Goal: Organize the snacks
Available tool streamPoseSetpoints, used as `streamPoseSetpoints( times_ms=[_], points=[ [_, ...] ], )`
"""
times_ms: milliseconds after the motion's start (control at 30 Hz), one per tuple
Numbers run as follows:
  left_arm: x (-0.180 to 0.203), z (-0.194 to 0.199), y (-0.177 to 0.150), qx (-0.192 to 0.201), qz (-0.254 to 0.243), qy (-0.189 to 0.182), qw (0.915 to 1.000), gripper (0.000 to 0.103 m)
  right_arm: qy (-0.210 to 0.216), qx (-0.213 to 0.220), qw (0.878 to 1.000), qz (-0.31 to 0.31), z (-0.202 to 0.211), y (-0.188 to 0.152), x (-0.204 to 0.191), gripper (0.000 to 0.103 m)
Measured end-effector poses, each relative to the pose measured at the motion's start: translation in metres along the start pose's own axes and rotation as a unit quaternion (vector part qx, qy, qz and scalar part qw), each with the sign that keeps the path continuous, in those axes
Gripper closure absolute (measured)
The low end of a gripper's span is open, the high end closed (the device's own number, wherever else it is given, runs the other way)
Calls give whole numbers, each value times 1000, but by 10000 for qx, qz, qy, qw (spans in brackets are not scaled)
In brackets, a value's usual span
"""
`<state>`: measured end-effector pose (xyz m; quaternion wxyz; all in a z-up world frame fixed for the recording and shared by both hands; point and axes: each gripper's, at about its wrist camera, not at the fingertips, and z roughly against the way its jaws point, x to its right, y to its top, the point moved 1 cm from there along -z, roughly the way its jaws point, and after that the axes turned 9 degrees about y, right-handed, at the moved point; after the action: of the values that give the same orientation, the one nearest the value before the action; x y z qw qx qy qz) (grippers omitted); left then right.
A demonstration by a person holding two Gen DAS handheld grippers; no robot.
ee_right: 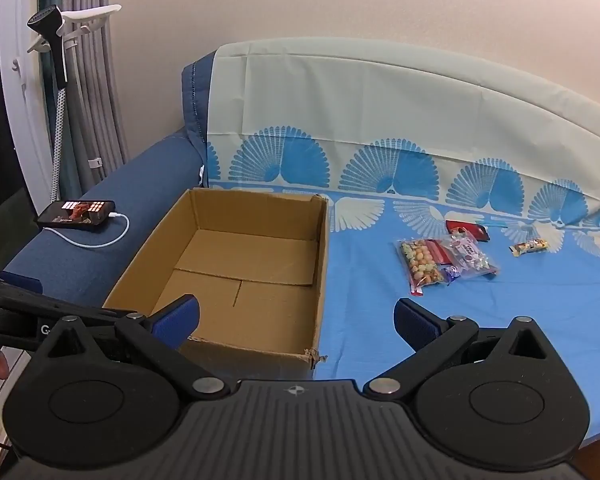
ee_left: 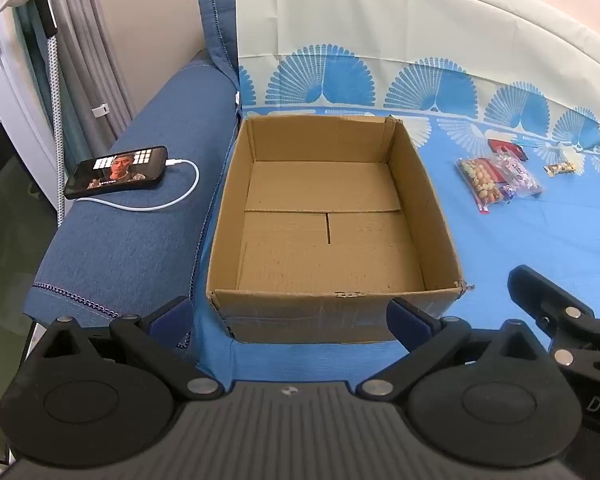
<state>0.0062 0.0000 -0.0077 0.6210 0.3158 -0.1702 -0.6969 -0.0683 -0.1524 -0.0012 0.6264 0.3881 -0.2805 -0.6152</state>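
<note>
A phone (ee_left: 116, 172) charges on the blue sofa arm (ee_left: 132, 240), left of the cardboard box (ee_left: 324, 312) and, I judge, no part of the job. The box stands open-topped and bare inside, likely set there to receive the snacks. I hold my left gripper (ee_left: 290, 320) just before its near wall, fingers spread and holding nothing. My right gripper (ee_right: 296, 324) hovers at the box's near right corner, likewise spread and unladen. Well right of the box, beyond both tongs, the snack packets (ee_right: 444, 260) lie clustered on the blue sheet (ee_right: 500, 320), one small wrapped sweet (ee_right: 530, 247) apart.
</note>
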Motion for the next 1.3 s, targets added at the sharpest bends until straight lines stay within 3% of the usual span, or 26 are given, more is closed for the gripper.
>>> streamPoseSetpoints(
  times_ms=[1300],
  points=[
    [-3, -1, 1, 43, 38, 12, 10000, 0, 52, 129, 9999, -68, 0, 0, 5, 0]
  ],
)
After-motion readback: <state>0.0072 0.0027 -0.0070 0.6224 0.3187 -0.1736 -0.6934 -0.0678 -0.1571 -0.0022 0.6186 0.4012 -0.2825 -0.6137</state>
